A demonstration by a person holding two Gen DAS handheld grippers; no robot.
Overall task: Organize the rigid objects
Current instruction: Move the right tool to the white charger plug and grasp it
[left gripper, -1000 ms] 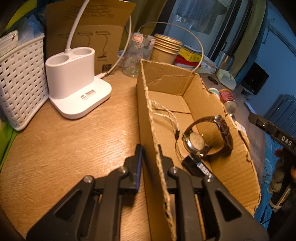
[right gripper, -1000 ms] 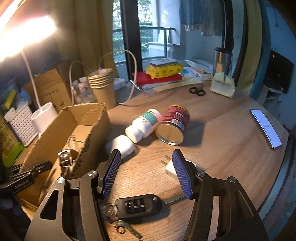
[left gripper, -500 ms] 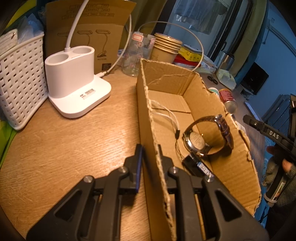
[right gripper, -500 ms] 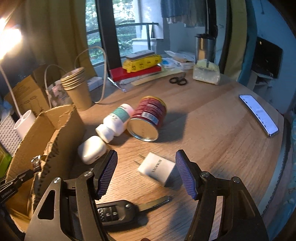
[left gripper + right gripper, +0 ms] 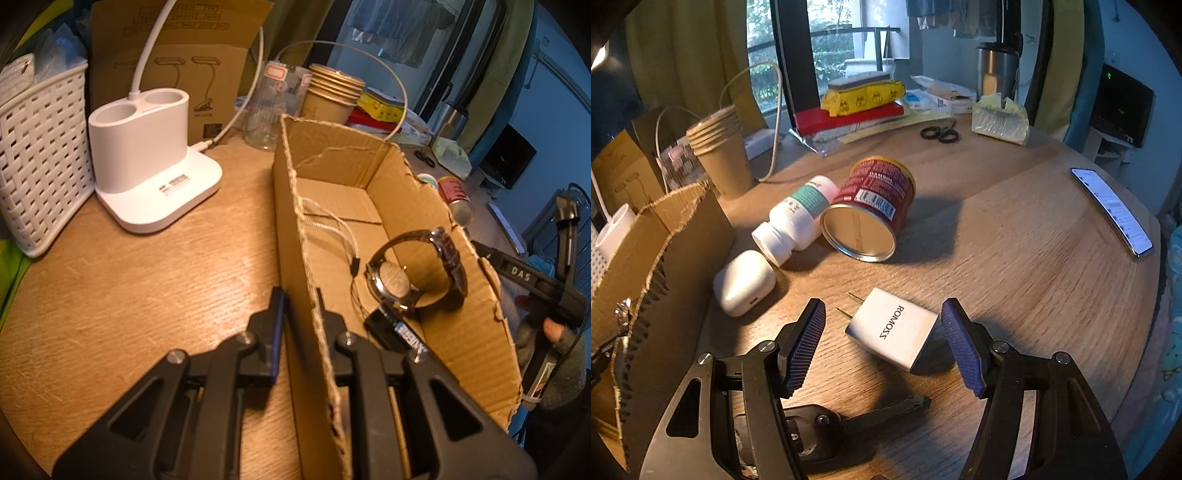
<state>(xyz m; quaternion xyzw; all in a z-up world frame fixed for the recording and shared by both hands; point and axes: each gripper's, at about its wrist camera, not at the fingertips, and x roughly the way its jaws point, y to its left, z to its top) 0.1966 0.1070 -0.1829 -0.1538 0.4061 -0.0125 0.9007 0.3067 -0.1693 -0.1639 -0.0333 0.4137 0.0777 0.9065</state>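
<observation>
My left gripper is shut on the near left wall of an open cardboard box, one finger outside, one inside. In the box lie a wristwatch, a white cord and a small black item. My right gripper is open, its fingers on either side of a white ROMOSS charger plug lying on the table. A car key lies under the gripper. A white earbud case, a white pill bottle and a red can lie beyond, beside the box.
A white lamp base, a white woven basket and stacked paper cups stand left of and behind the box. A phone lies at the right table edge. Scissors, books and a steel flask stand at the back.
My right gripper has moved forward from over the car key to straddle the charger plug. The left gripper and the box have stayed still.
</observation>
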